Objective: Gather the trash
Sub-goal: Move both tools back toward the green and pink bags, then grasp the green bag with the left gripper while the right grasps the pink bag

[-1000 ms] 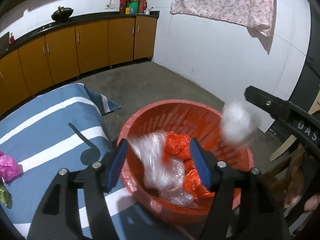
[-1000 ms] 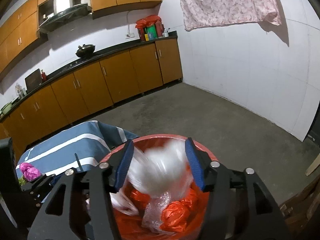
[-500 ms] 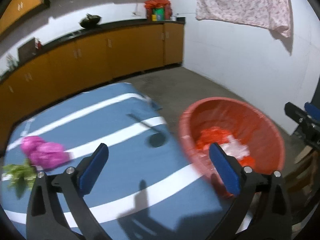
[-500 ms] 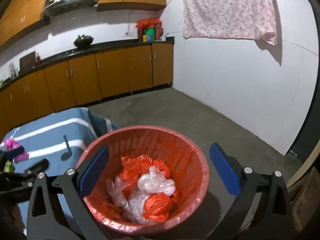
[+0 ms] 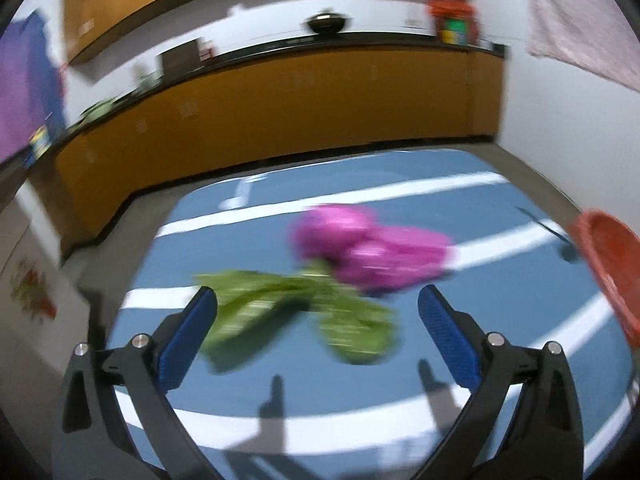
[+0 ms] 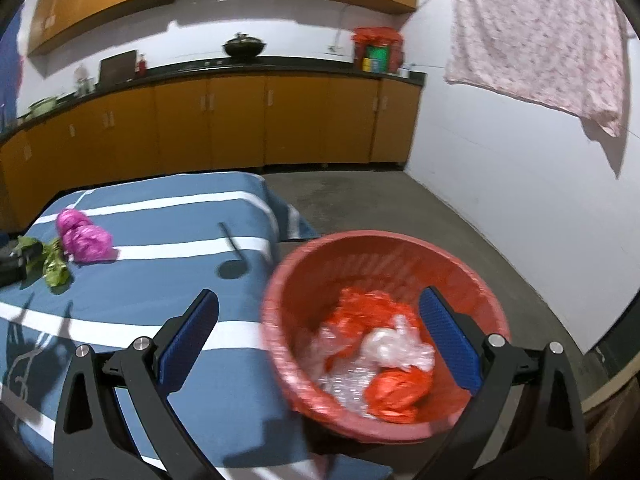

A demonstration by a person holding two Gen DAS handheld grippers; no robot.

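Note:
A crumpled pink plastic bag (image 5: pixel 372 248) and green leafy scraps (image 5: pixel 296 312) lie on the blue striped cloth (image 5: pixel 400 380). My left gripper (image 5: pixel 318 316) is open and empty, just short of the green scraps. The pink bag (image 6: pixel 84 238) and green scraps (image 6: pixel 54 264) also show at the left of the right wrist view. My right gripper (image 6: pixel 318 320) is open and empty above the near rim of the red basket (image 6: pixel 480 284). The basket holds orange and clear plastic bags (image 6: pixel 384 356). Its rim shows at the right edge of the left wrist view (image 5: pixel 612 256).
Orange kitchen cabinets (image 6: pixel 240 120) with a black counter run along the back wall. A pink floral cloth (image 6: pixel 536 32) hangs on the white wall at right. Bare concrete floor (image 6: pixel 380 204) lies beyond the basket. The left gripper's dark body (image 6: pixel 14 264) shows at the left edge.
Both grippers let go of clear plastic bags into the basket and opened. My left gripper swung left from the basket to the pink bag and green scraps. My right gripper drew back.

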